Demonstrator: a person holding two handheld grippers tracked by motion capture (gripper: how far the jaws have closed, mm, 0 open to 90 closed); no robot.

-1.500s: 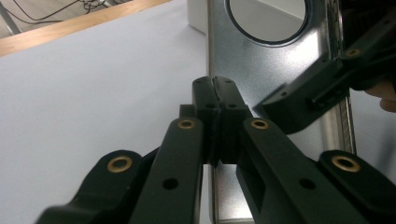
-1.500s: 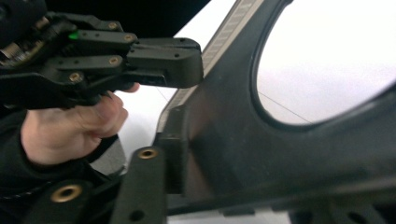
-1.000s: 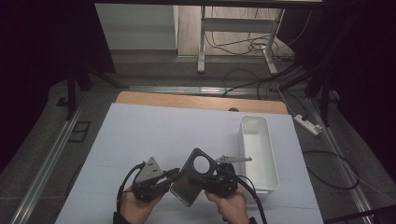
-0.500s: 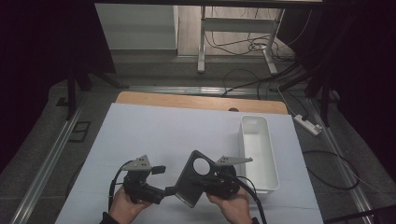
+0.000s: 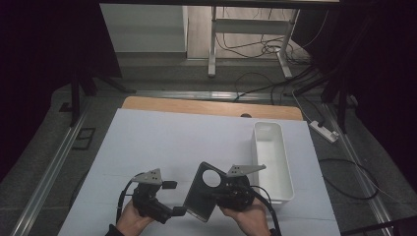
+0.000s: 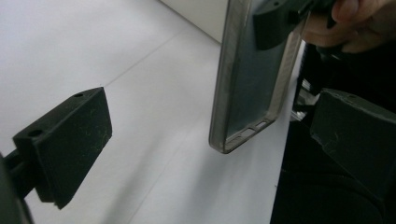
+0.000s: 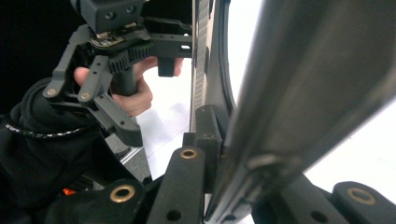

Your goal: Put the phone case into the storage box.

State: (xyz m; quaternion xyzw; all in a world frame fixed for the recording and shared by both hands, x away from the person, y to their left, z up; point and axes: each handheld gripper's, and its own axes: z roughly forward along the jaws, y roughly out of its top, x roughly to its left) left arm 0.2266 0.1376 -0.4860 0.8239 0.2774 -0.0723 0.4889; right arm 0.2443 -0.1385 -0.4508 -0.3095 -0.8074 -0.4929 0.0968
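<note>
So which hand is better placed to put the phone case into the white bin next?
Probably the right. The right gripper is shut on the phone case and sits beside the white bin. The left gripper has just opened and holds nothing.

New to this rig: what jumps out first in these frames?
The dark phone case with a round camera cutout, held up off the white table near its front edge by the right gripper, shut on it. Just left of it, the left gripper has its jaws wide; they have just been opening, and the case's corner hangs untouched between them. An empty white bin sits at the right.
</note>
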